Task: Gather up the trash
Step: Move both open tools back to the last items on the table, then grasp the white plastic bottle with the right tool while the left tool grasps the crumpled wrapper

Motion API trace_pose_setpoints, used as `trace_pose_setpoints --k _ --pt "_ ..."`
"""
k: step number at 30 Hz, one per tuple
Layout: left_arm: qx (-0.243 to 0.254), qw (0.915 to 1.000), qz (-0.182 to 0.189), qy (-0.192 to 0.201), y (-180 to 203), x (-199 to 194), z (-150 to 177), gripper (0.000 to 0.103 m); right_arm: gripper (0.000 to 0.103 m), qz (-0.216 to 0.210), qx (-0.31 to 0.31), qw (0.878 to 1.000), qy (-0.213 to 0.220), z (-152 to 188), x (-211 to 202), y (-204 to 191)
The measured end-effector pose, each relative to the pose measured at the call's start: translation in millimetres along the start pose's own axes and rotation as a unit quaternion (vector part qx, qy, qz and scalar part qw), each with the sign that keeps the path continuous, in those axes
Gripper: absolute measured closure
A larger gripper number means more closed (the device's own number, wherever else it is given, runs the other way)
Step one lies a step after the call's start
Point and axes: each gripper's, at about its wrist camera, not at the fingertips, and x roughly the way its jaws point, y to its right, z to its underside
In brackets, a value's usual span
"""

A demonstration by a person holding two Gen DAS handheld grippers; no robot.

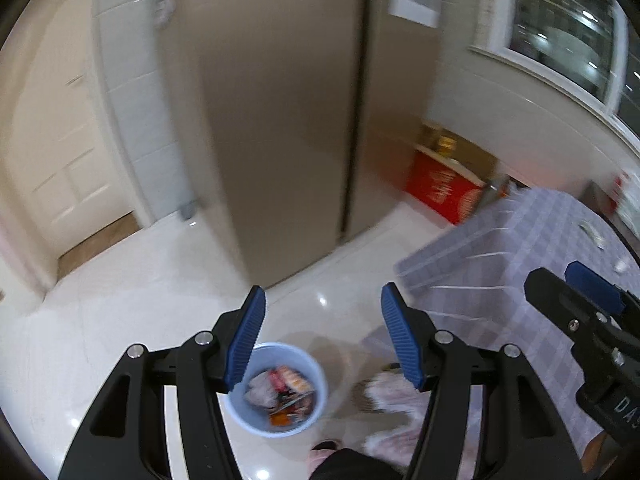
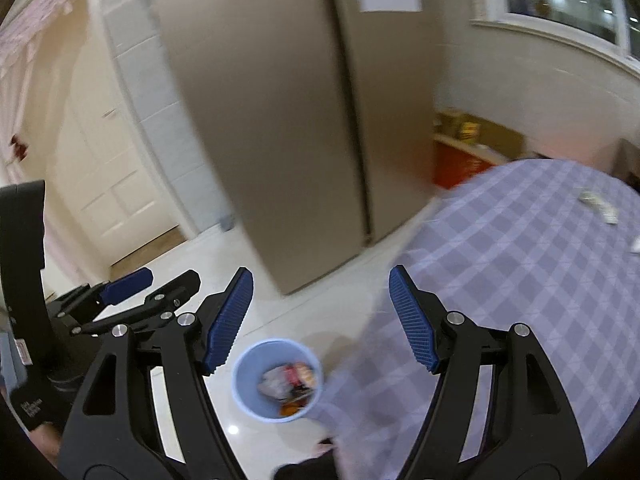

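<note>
A light blue trash bin (image 1: 280,394) stands on the white floor, with wrappers and crumpled paper (image 1: 280,394) inside. It also shows in the right wrist view (image 2: 248,380). My left gripper (image 1: 322,300) is open and empty, held above the bin. My right gripper (image 2: 320,280) is open and empty, also above the bin; it shows at the right edge of the left wrist view (image 1: 560,292). The left gripper shows at the left of the right wrist view (image 2: 136,284). Small scraps of trash (image 2: 598,204) lie on the checked tablecloth (image 2: 520,260) at the far right.
A tall beige fridge (image 1: 288,100) stands straight ahead. A red box (image 1: 444,192) sits on the floor to its right, under a window. A white door (image 1: 60,152) is at the left. The table with the purple checked cloth (image 1: 500,260) is at the right.
</note>
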Motion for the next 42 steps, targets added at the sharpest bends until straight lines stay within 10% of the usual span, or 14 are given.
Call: trace_pose_setpoints --k 10,20,29,33,42 --pt "0.134 0.9837 0.113 -0.041 197.2 24.9 -24.1 0.042 0.033 0.127 0.086 0.988 0.016 -3.2 -60.8 168.0" --pt "0.199 0.9665 0.149 -0.064 332.5 66.5 -35.4 0.037 0.032 0.196 0.185 0.963 -0.006 8.9 -60.4 302.5" --pt "0.176 0.9677 0.165 -0.073 366.6 98.8 -57.3 0.031 0.032 0.19 0.206 0.959 -0.031 -3.5 -19.3 356.8" --pt "0.155 0.9684 0.175 -0.087 383.8 117.4 -63.4 0.031 0.062 0.198 0.173 0.964 -0.044 -14.8 -7.6 360.2" --pt "0.16 0.9722 0.149 -0.084 425.3 136.3 -62.0 0.029 0.062 0.186 0.175 0.966 -0.04 -17.9 -8.3 381.2"
